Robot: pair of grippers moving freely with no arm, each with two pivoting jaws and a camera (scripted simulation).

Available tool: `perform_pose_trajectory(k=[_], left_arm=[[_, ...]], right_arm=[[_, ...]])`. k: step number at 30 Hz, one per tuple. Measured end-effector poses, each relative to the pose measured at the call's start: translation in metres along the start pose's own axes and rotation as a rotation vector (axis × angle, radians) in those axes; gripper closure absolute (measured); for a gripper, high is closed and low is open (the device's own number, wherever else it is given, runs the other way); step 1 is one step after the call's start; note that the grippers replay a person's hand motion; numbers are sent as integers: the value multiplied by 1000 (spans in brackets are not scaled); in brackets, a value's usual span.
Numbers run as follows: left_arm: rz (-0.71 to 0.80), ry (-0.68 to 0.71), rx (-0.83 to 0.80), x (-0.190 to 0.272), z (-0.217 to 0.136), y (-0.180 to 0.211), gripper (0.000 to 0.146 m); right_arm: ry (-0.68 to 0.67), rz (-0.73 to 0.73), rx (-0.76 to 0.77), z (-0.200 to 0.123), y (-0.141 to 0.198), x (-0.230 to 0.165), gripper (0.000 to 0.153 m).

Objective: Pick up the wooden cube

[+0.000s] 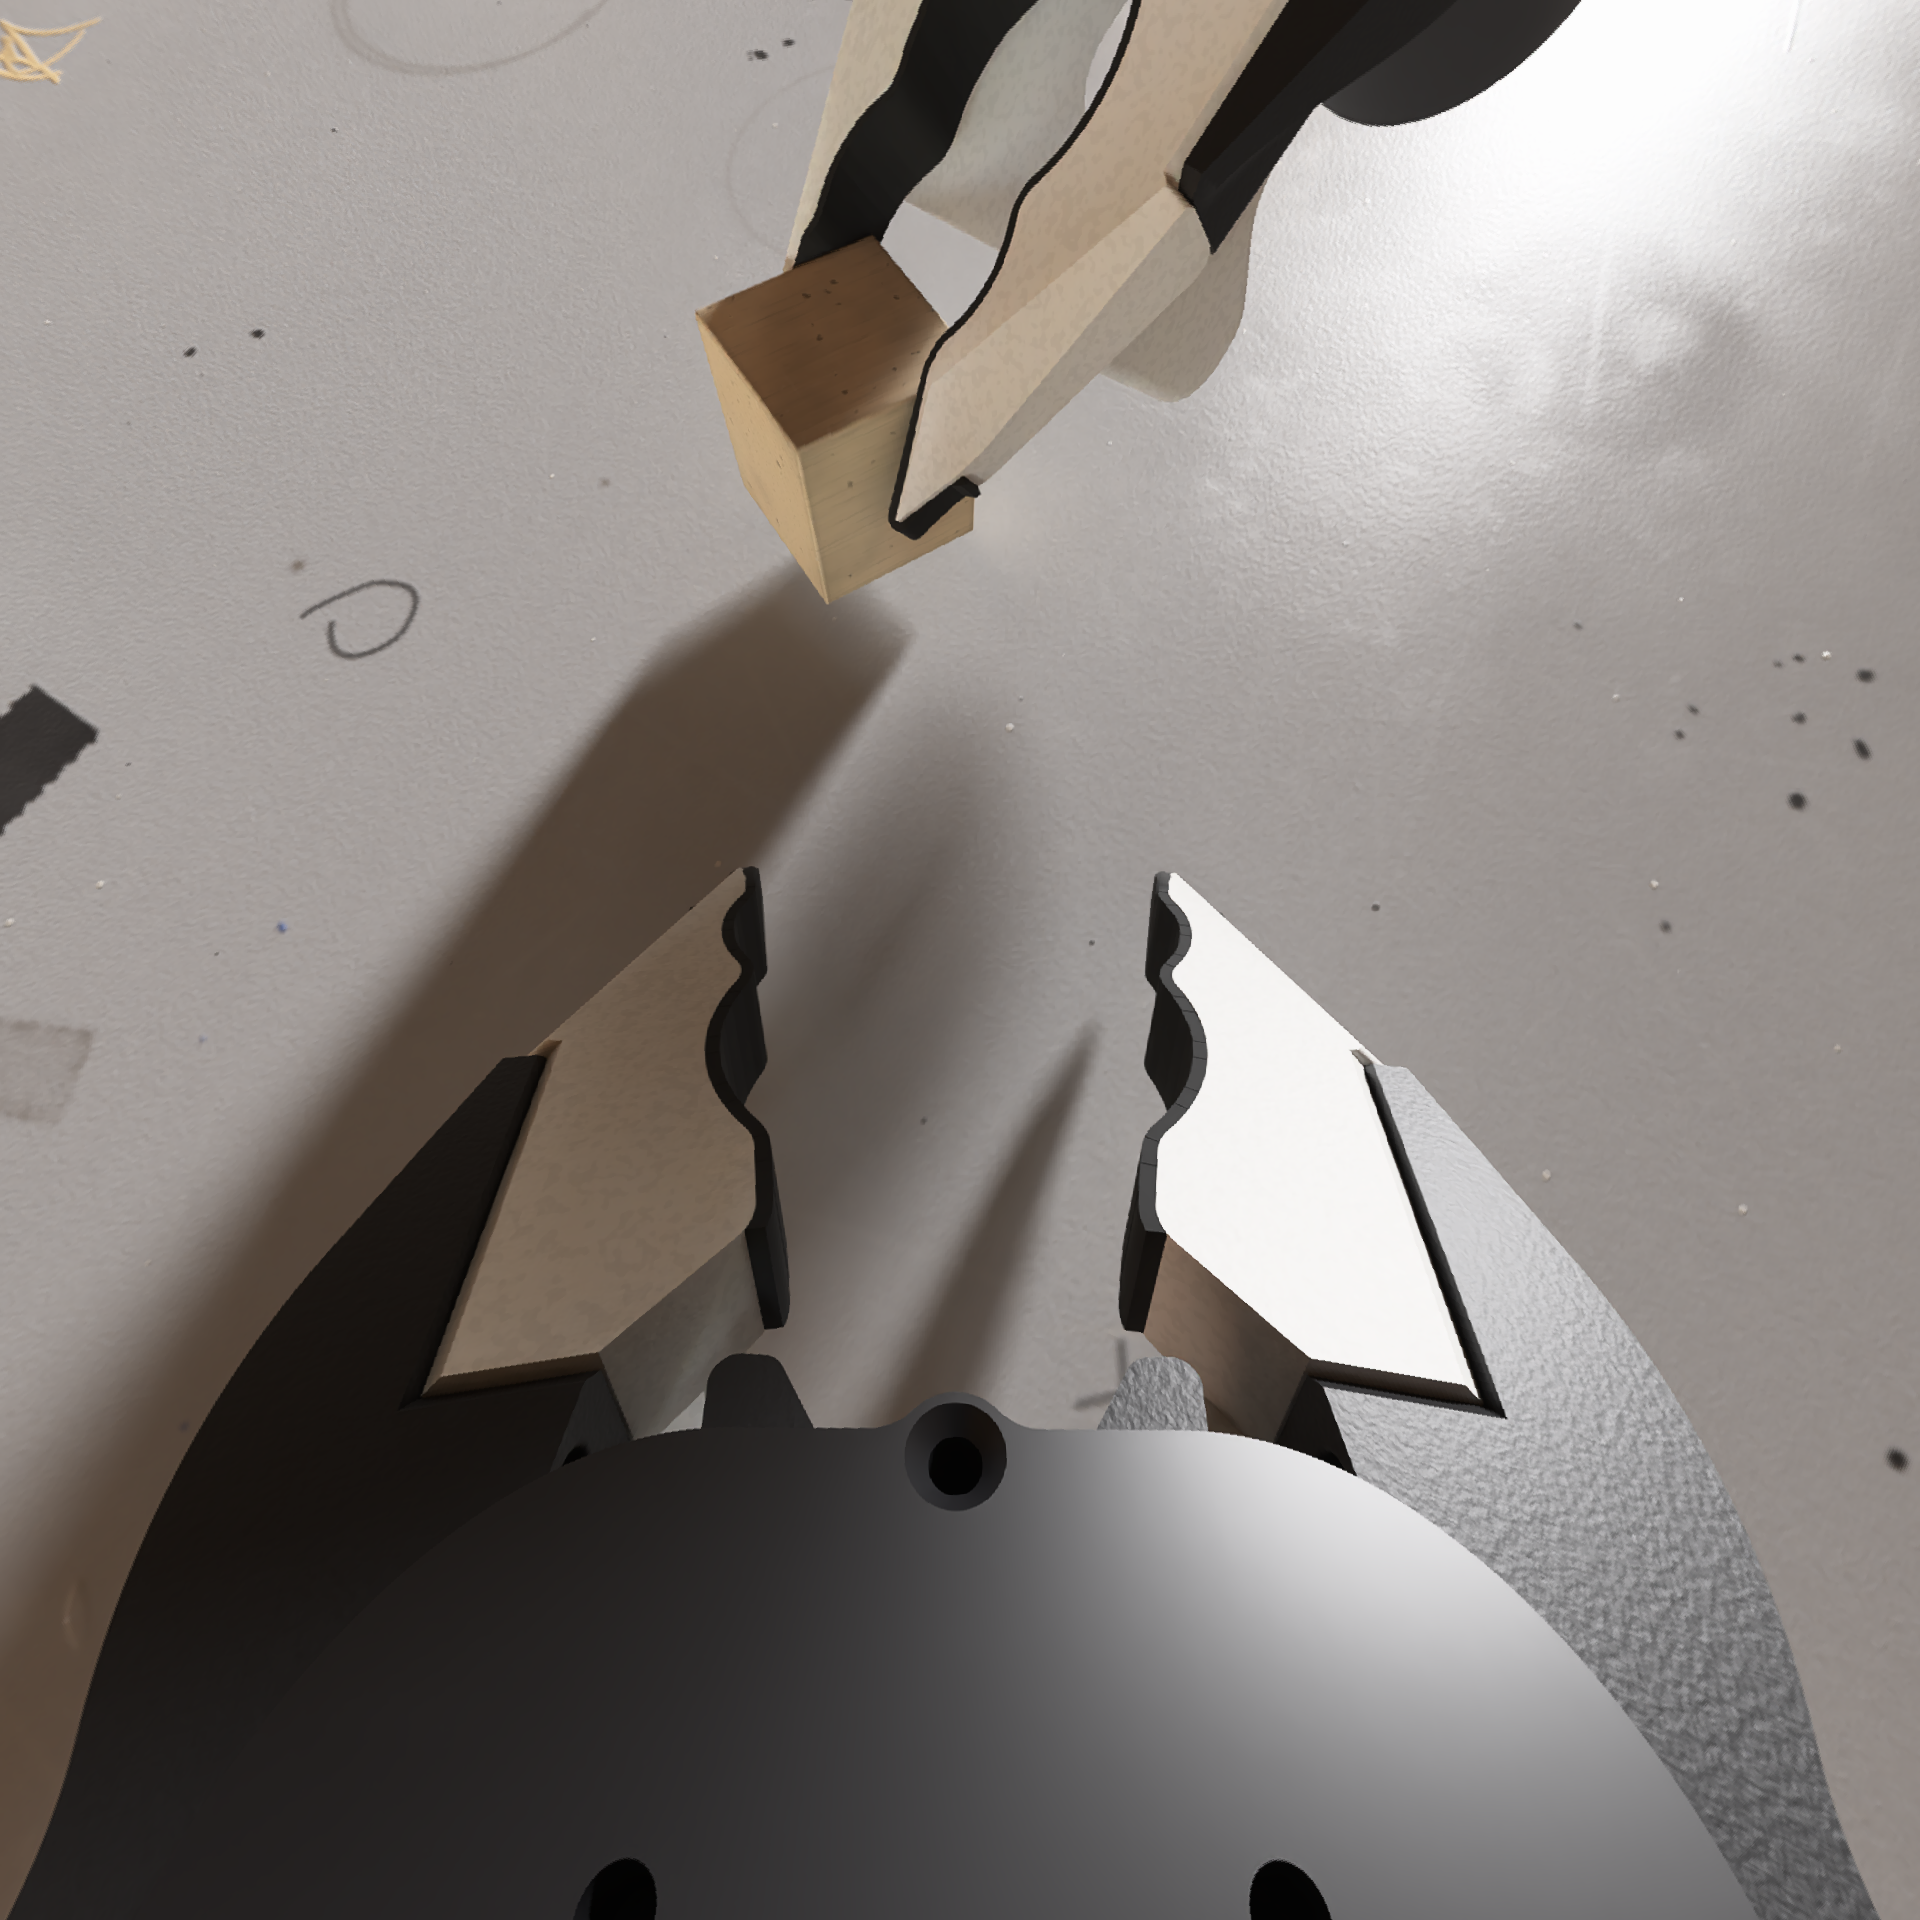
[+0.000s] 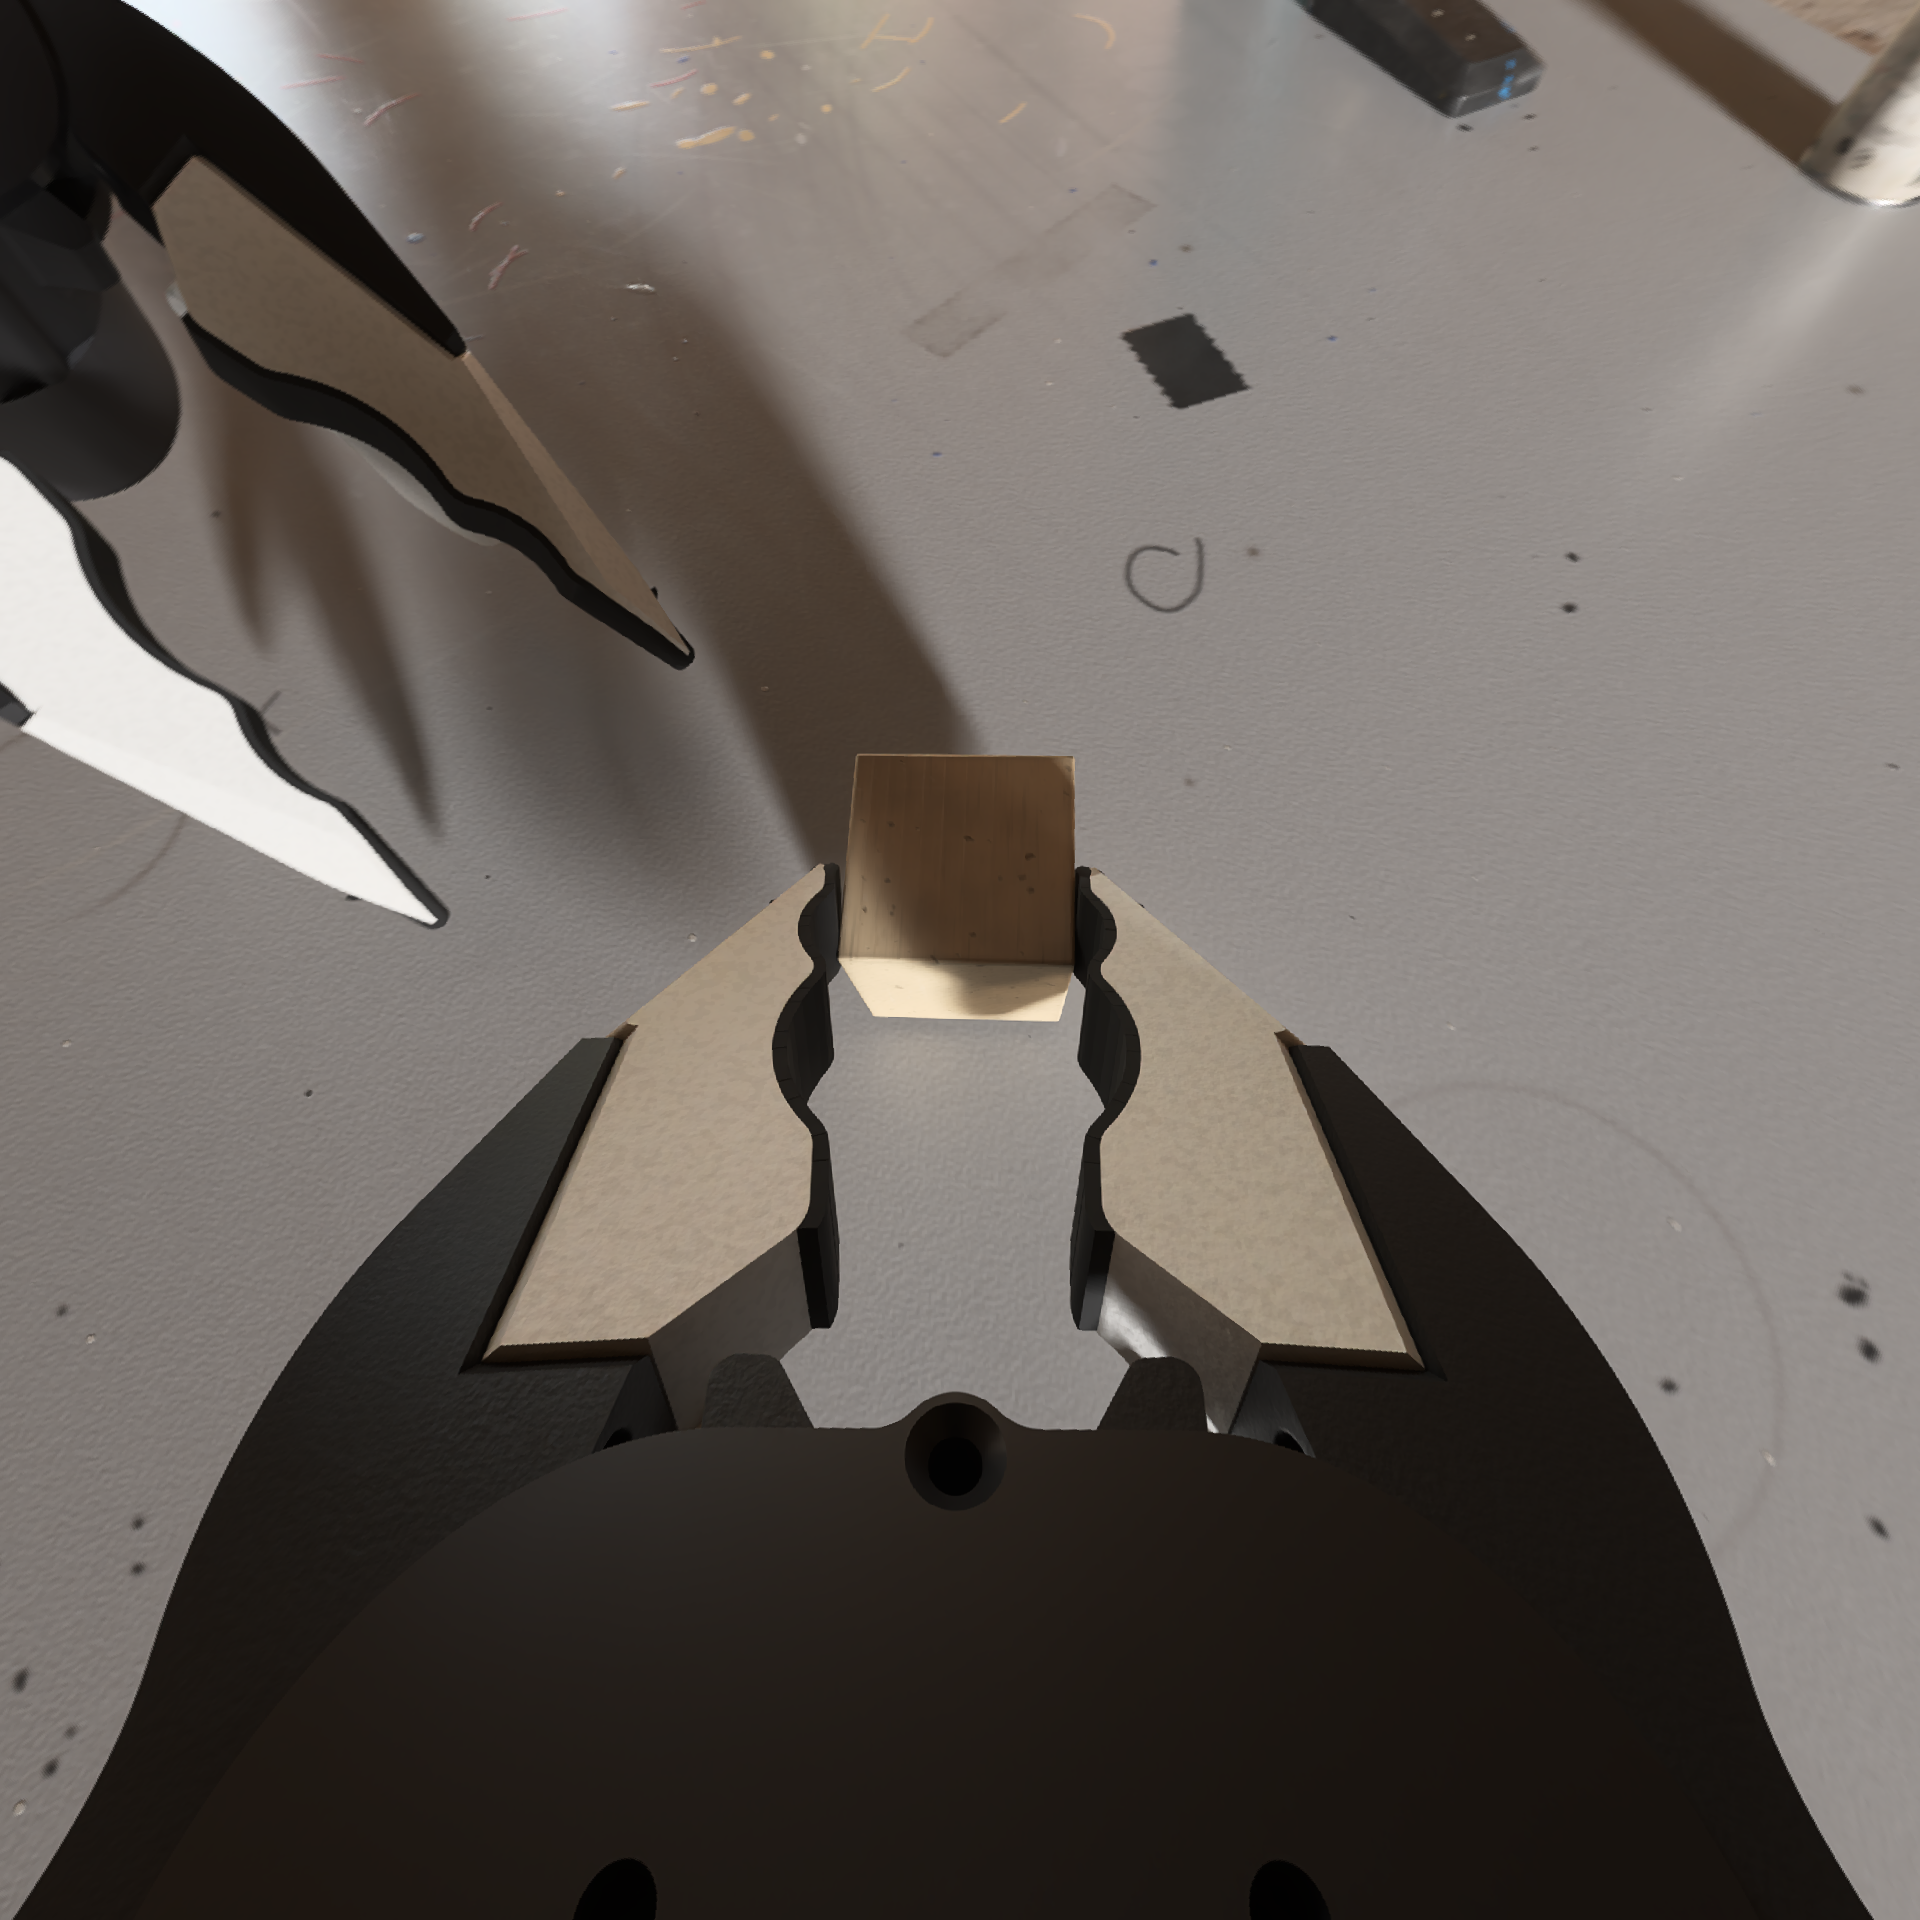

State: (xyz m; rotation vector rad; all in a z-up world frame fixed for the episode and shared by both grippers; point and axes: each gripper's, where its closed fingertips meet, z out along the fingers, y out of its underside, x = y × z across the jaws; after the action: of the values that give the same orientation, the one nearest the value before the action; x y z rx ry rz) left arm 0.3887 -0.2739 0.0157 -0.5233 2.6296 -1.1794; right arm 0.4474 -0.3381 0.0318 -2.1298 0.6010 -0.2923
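- The wooden cube (image 2: 961,883) sits tilted between the right gripper's (image 2: 956,914) fingers (image 2: 717,1091), clamped at their tips, lifted off the grey table (image 2: 1455,831).
- The left gripper (image 1: 956,904) hangs near, fingers (image 1: 644,1122) apart, holding nothing.
- Pen marks, specks and a black patch (image 2: 1184,362) lie around.

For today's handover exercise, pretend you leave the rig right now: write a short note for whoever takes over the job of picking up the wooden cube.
Right gripper: shut on the small pale wooden cube, fingertips pressing two opposite faces.
Left gripper: open, holding nothing, apart from the cube.
Cube: in the left wrist view it appears tilted and clear of the scuffed grey table, its shadow lying apart from it.
Done: grasp made, lift seemingly begun.
Left: raise it further and keep the grip firm, since only the fingertips hold it.
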Motion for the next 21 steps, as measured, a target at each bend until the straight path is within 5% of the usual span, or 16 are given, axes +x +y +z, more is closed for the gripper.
perform_pose_trajectory(k=[11, 21], left_arm=[[-117, -22, 94, 0, -19, -8, 70], [-104, -161, 96, -18, -9, -12, 74]], right_arm=[[78, -107, 192, -28, -15, -30, 108], [26, -217, 188, -20, -16, -53, 108]])
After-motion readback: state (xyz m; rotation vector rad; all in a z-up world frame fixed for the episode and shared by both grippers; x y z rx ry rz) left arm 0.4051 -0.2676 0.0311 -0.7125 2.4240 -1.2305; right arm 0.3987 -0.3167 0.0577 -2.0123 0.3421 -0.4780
